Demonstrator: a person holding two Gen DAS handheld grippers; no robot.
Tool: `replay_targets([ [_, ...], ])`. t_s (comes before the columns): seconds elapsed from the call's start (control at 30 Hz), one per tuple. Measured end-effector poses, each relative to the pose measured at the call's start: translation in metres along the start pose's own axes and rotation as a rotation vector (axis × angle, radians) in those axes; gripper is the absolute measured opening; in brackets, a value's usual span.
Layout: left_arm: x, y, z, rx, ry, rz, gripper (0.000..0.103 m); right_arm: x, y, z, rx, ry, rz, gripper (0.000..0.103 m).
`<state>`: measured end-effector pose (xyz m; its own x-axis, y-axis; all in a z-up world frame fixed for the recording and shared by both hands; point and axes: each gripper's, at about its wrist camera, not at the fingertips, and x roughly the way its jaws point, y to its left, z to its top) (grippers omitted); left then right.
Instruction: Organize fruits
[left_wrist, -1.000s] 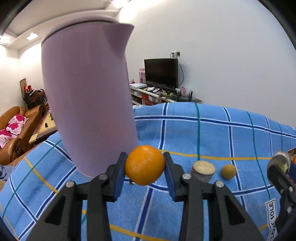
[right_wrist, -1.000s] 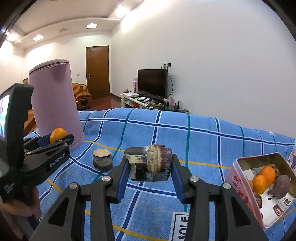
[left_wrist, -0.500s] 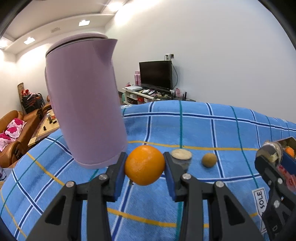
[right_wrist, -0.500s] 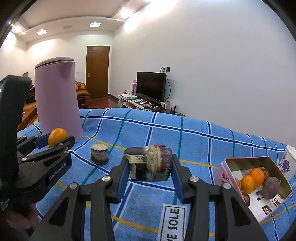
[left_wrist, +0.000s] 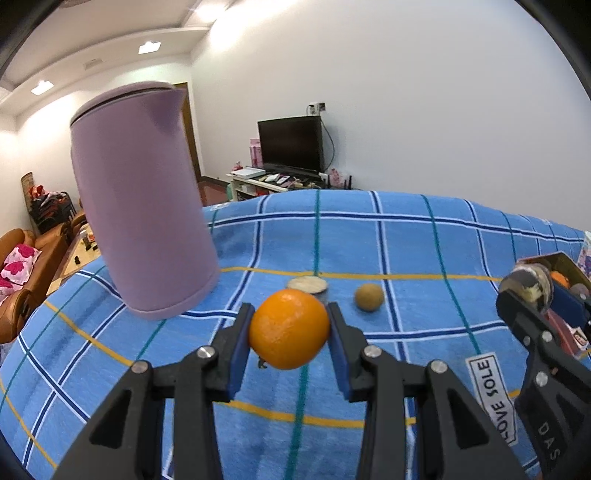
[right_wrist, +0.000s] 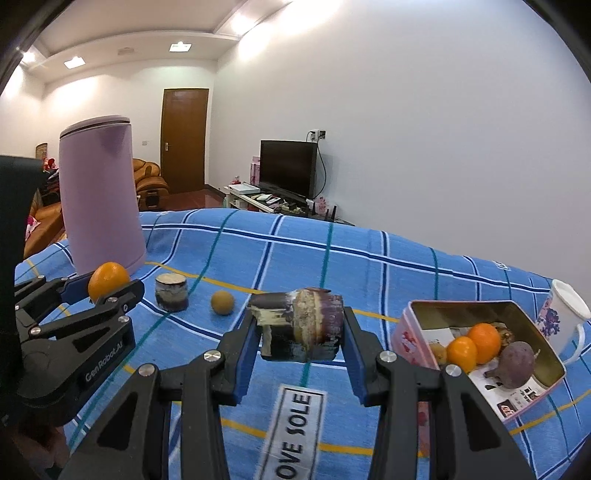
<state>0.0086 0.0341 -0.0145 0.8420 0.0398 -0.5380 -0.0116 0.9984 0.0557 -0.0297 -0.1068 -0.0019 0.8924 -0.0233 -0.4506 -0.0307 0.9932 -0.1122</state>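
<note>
Both my grippers are loaded.
My left gripper (left_wrist: 290, 334) clamps a smooth round orange (left_wrist: 289, 329); my right gripper (right_wrist: 300, 341) pinches a rough purple cane chunk (right_wrist: 300, 334).
Two oranges (right_wrist: 474, 345) lie in the tin (right_wrist: 461, 309).

My left tool (left_wrist: 290, 334), a black two-finger clamp with blue pads, points forward and somewhat downward, its pads (left_wrist: 238, 350) pressed against both sides of a round orange fruit (left_wrist: 289, 329) held clear of the surface. In the right wrist view the same left tool (right_wrist: 110, 286) shows at the left edge, seen from its side. My right tool (right_wrist: 300, 338), black with blue pads as well, also tilts downward and is clamped on a short dark purple cane stub with pale cut ends (right_wrist: 300, 325), gripped across its length.
</note>
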Motion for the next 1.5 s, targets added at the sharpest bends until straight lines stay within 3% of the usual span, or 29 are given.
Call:
replay_targets([
  [0.67,-0.011,-0.061,-0.004,0.029,0.026,-0.106,0.041,-0.011,-0.051,-0.010,-0.011,0.010,-0.071,0.044],
  [1.5,-0.034,-0.180,0.001,0.133,-0.030,-0.246,0.041,-0.016,-0.168,-0.022,0.042,0.024,-0.224,0.044],
])
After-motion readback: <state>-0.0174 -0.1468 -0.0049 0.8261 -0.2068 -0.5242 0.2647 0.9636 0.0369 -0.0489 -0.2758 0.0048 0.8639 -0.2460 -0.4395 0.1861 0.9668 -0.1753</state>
